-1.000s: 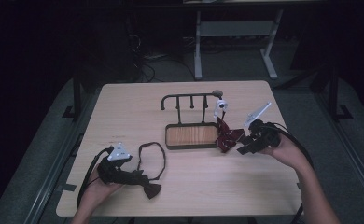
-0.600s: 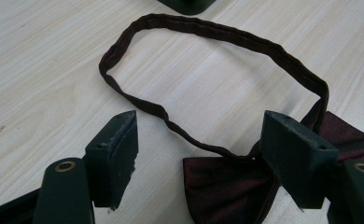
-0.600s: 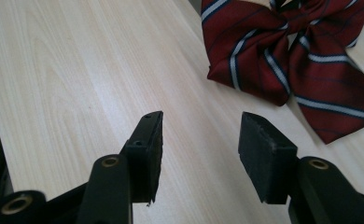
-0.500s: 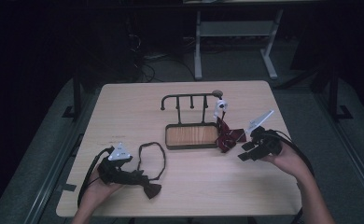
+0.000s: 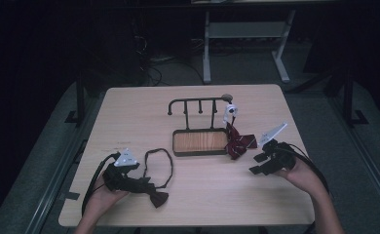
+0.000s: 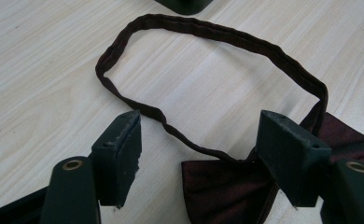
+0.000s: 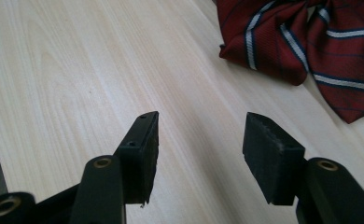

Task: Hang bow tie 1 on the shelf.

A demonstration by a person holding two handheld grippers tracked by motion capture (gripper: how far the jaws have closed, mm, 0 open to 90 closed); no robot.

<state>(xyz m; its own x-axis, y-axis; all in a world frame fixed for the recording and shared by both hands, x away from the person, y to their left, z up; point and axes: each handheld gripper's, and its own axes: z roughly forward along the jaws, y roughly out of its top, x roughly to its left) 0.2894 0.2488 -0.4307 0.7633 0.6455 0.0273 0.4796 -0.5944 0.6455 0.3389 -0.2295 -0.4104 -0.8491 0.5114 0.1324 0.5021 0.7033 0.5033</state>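
Both tongs are standing spread over the table (image 5: 129, 112). Left gripper (image 5: 138, 184) is lying at the near left, its jaws having just been closing a little, yet wide apart and pressing on nothing; the dark bow tie (image 6: 227, 184) is sitting between them, its knot and right wing partly hidden behind the right jaw and cut off at the bottom edge of the left gripper view. Its thin strap (image 6: 208, 35) is looping away over the wood in a flat oval. From above the bow is hard to make out, showing as a dark lump just right of the gripper.

Right gripper (image 5: 257, 163) is hovering at the near right, its jaws having just been opening, with bare wood between them. A red striped tie (image 7: 306, 42) is lying crumpled just beyond, cut off at the top and right of the right gripper view. In the high view it is hanging from the right end of a rack (image 5: 198, 101), touching the right edge of the rack's wooden tray (image 5: 200, 142).
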